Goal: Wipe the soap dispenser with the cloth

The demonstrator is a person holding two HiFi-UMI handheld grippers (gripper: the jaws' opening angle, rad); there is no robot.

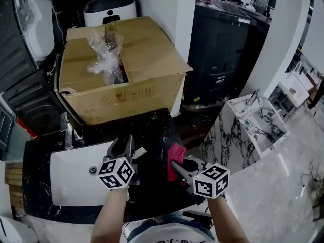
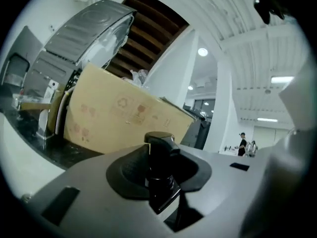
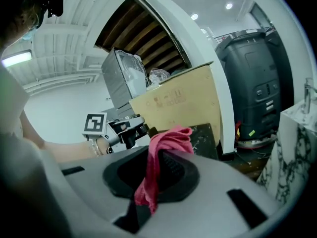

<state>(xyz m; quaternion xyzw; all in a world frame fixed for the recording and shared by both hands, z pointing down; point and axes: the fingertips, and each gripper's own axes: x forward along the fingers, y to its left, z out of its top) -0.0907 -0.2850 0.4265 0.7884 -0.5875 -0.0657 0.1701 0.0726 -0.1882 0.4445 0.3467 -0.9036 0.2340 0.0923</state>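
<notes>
While the left gripper (image 1: 123,147) clamps the soap dispenser (image 2: 158,167) and the right gripper (image 1: 178,167), just beside it, pinches the cloth (image 3: 154,162), wiping apparently remains undone.

Counter (image 1: 154,128): black stone with white veins, seen from above.
Sink (image 1: 71,181): white basin set into the counter's left part, with a drain (image 1: 93,170) in its floor.
Faucet (image 1: 67,133): chrome, on the counter just behind the sink.
Box (image 1: 126,70): cardboard with open flaps, standing on the counter's rear, close behind the faucet.
</notes>
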